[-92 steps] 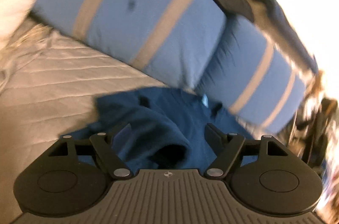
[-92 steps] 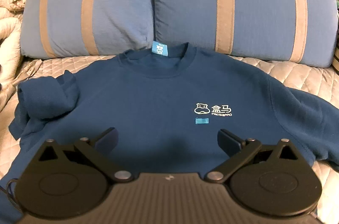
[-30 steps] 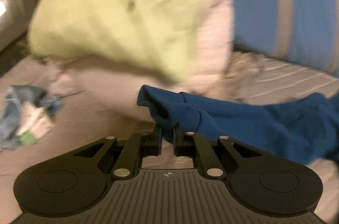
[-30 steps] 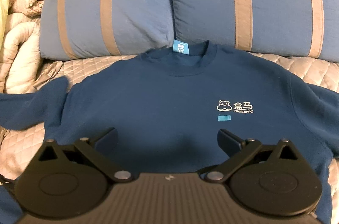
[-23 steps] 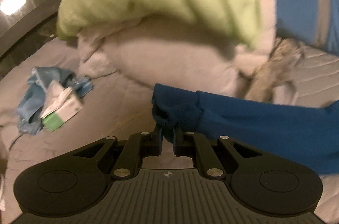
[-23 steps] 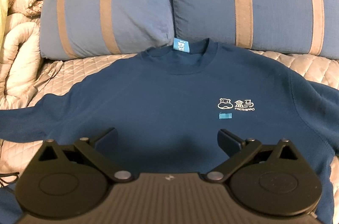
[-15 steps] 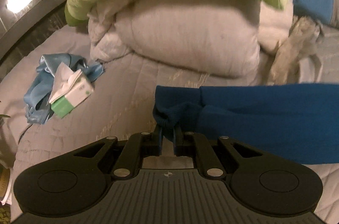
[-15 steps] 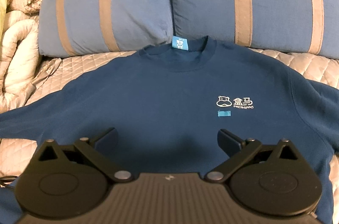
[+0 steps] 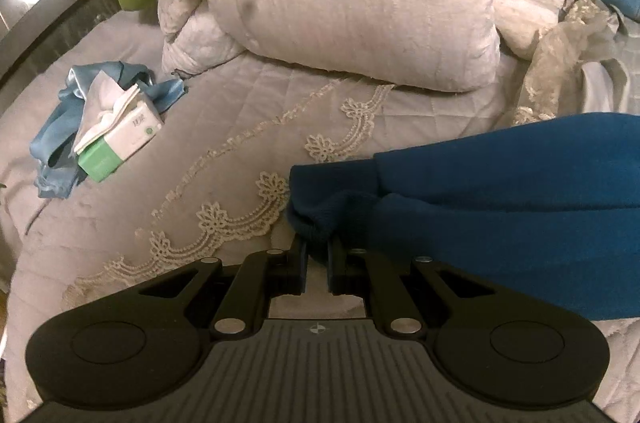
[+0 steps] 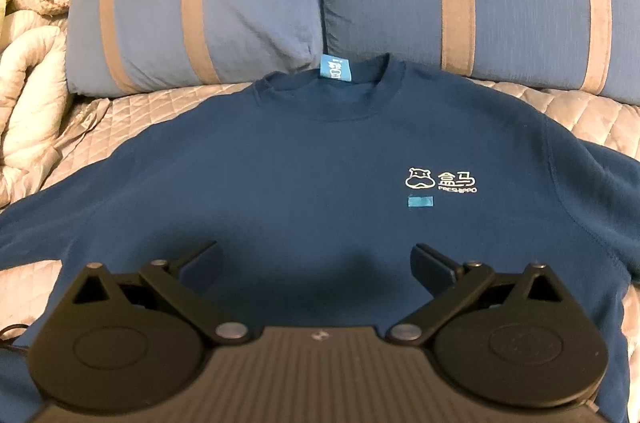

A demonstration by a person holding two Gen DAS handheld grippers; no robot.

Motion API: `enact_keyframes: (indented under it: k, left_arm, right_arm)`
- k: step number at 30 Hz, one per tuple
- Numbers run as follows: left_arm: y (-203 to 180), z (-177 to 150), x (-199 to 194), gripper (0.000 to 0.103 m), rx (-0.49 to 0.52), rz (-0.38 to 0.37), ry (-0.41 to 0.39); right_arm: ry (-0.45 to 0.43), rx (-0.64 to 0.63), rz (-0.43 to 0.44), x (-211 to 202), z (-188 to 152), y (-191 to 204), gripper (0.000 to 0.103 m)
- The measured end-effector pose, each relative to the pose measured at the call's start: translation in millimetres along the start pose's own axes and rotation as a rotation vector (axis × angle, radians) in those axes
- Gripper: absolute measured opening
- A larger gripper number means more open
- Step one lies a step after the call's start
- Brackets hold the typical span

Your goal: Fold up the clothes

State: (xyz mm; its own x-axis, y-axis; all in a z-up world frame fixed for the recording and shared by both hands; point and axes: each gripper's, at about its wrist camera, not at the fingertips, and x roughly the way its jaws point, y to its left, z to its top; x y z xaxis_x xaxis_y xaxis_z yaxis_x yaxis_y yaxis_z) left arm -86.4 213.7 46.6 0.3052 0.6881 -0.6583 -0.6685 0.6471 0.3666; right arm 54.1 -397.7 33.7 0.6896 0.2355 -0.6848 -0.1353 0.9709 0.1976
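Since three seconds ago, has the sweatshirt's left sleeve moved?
Yes. The sleeve, earlier bunched beside the body, now stretches flat past the picture's left edge, away from the pillows. The left gripper is shut on its cuff.

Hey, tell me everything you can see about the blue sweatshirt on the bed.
The blue sweatshirt lies front up on the quilted bedspread, crew neck toward the striped pillows. It looks like thick fleece, with a white hippo logo and a light-blue neck tag. The left gripper pinches one ribbed cuff, sleeve stretched sideways.
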Motion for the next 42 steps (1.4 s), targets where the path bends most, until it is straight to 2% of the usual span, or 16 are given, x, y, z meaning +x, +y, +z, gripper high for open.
enact_keyframes:
  k: [3,5,9,10,11,12,14,18,21,30,35,38,40,41,42]
  left_arm:
    - [7.6,0.3,0.6,0.010,-0.034,-0.038,-0.001]
    - [15.9,0.0,0.4,0.010,-0.077,-0.089,-0.007]
    - [39.1,-3.7,3.6,0.013,-0.205,-0.273,0.003]
    - [45.3,-6.2,4.9,0.013,-0.244,-0.299,0.009]
    - [51.5,-8.7,6.1,0.020,-0.282,-0.324,0.015]
    - [57.5,-11.3,7.2,0.032,-0.320,-0.346,0.020]
    - [69.8,-19.2,6.5,0.042,-0.402,-0.381,0.013]
    - [92.6,-37.9,5.1,0.054,-0.573,-0.472,-0.009]
    - [103.4,-52.4,8.1,0.058,-0.695,-0.551,0.000]
    - [108.9,-86.4,26.9,0.058,-0.995,-0.776,0.037]
    - [103.4,-101.4,44.5,0.057,-1.138,-0.812,0.068]
    - [97.1,-105.6,53.6,0.055,-1.174,-0.795,0.102]
    - [92.6,-104.5,57.2,0.049,-1.191,-0.803,0.100]
    - [90.7,-103.3,58.5,0.041,-1.197,-0.805,0.098]
    - [89.5,-101.4,59.7,0.027,-1.204,-0.802,0.095]
  right_arm:
    - [0.001,-0.009,0.009,0.1,-0.1,1.3,0.103]
    - [0.000,-0.020,0.013,-0.2,-0.8,3.2,0.103]
    - [-0.003,-0.053,0.013,0.3,-2.1,8.8,0.103]
    - [-0.003,-0.062,0.012,0.3,-2.3,10.3,0.103]
    - [-0.003,-0.071,0.011,0.3,-2.7,11.6,0.103]
    - [-0.003,-0.077,0.011,0.3,-2.9,12.5,0.103]
    - [-0.004,-0.090,0.010,0.2,-3.4,14.3,0.103]
    - [-0.008,-0.131,-0.003,0.3,-5.4,20.1,0.103]
    - [-0.014,-0.185,-0.018,0.4,-8.4,27.7,0.103]
    - [-0.025,-0.293,-0.031,-0.9,-15.9,44.3,0.103]
    - [-0.023,-0.294,-0.040,-0.3,-16.9,44.9,0.103]
    - [-0.021,-0.294,-0.043,0.6,-17.3,45.5,0.103]
    - [-0.019,-0.298,-0.045,1.6,-17.7,46.1,0.103]
    - [-0.017,-0.301,-0.046,2.1,-17.9,46.3,0.103]
    - [-0.016,-0.305,-0.048,2.5,-18.2,46.2,0.103]
